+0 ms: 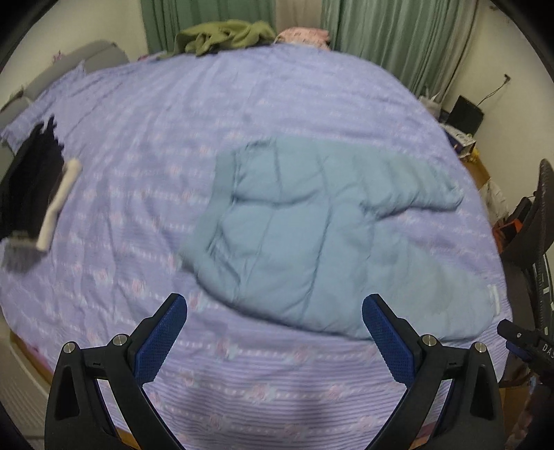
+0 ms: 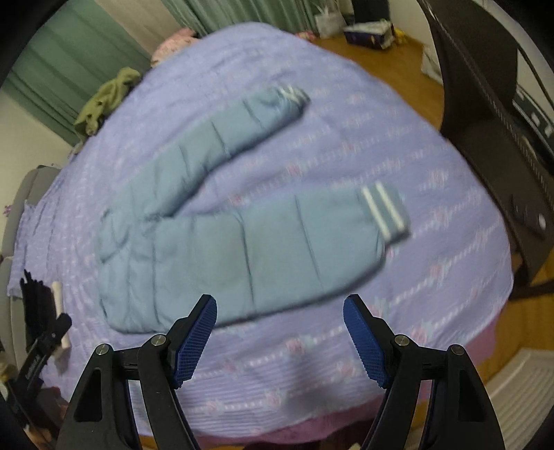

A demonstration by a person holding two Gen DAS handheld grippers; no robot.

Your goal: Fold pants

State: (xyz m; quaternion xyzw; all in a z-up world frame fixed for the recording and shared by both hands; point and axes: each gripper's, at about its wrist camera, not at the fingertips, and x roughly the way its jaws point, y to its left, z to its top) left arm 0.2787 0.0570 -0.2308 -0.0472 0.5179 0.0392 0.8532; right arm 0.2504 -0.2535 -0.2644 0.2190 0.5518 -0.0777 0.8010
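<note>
Pants [image 2: 221,239], pale blue and quilted, lie flat on the bed [image 2: 346,145], legs splayed. Left gripper [image 1: 275,332] and right gripper [image 2: 280,332] hover above, jaws apart, empty. Puffy fabric may slip or bunch when pinched.

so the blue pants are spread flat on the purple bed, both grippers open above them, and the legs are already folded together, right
Not quite: the legs are still apart. The right wrist view shows the blue pants in a V on the bed. The left gripper and right gripper are indeed open.

Lilac patterned bedspread [image 1: 173,145], green curtains [image 1: 391,31], cream walls, wooden floor [image 2: 391,65].
</note>
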